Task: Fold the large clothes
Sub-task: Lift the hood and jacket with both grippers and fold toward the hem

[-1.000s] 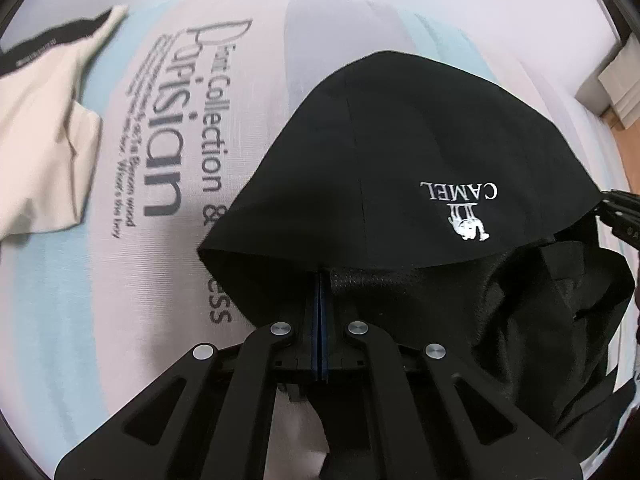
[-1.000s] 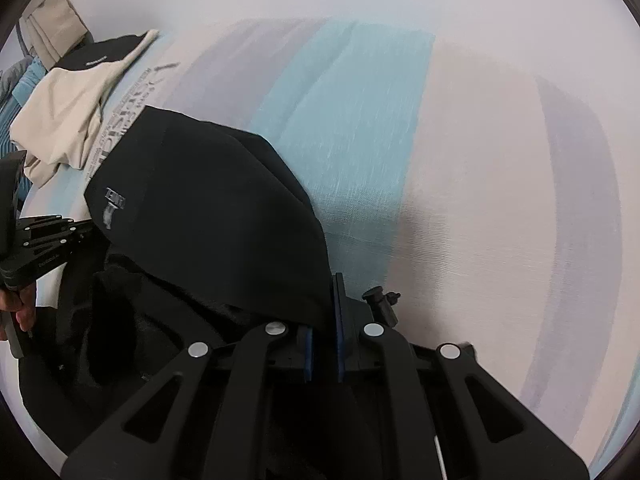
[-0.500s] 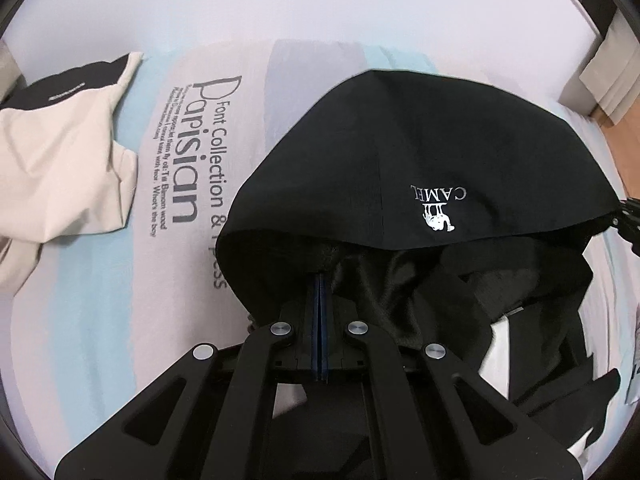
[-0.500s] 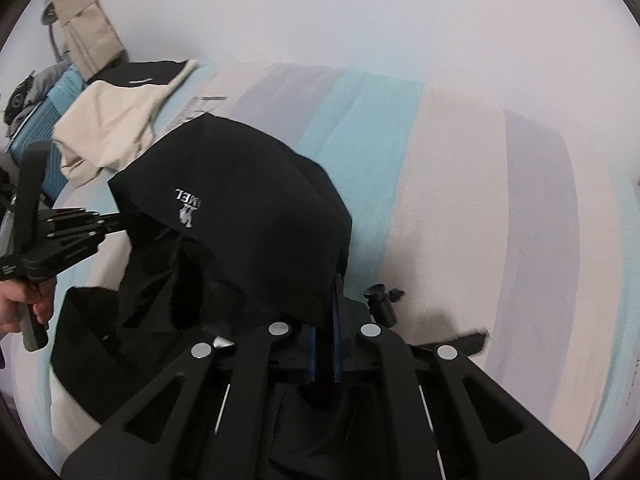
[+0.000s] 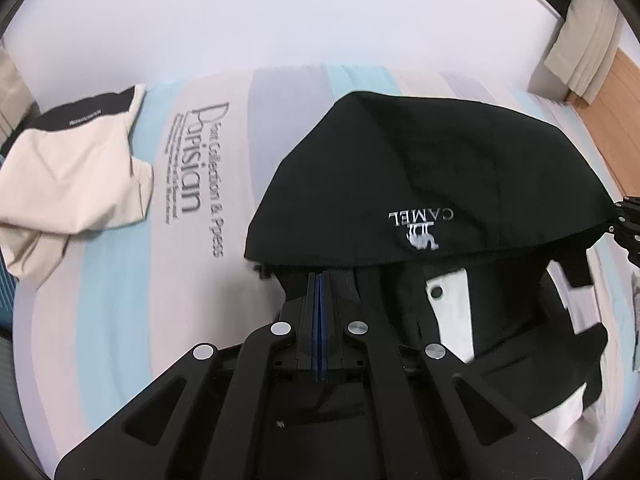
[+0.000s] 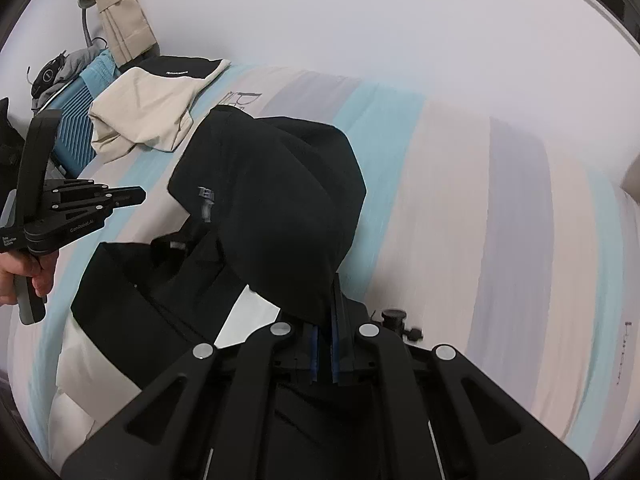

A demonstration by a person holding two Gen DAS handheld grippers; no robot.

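Note:
A black hooded jacket with a white CAMEL logo and white panels is lifted above the striped bed. In the right wrist view the jacket hangs from my right gripper, which is shut on the hood's edge. My left gripper is shut, its tips at the hood's lower rim. In the right wrist view the left gripper stands apart from the jacket, to its left, with nothing between its fingers.
The striped bedsheet carries printed lettering. A cream and black garment lies crumpled at the bed's far left, also in the right wrist view. A blue case stands beside the bed. The white wall is behind.
Both grippers rose and pulled back. The jacket lifted off the bed and its white panels came into view. The left gripper no longer holds the hood's edge.

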